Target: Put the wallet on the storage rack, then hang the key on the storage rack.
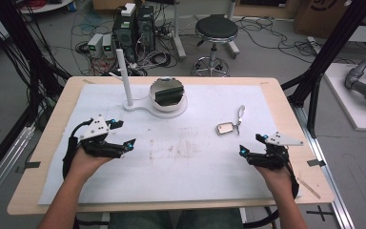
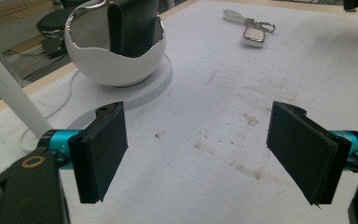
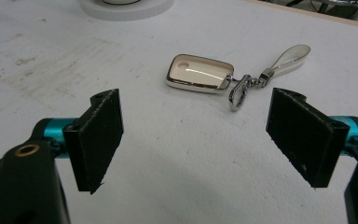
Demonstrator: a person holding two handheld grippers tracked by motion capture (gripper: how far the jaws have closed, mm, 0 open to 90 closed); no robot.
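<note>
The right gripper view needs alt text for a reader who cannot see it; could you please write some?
A cream and silver car key fob with a carabiner clip and cream strap loop lies on the stained white table cover, just beyond the open right gripper. Its two black jaws stand wide apart with nothing between them.

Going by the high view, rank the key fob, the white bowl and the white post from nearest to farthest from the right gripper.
From the right gripper:
1. Key fob, just ahead, on the mat's right side.
2. White bowl, far centre, on its round base.
3. White post, upright, left of the bowl.
</note>
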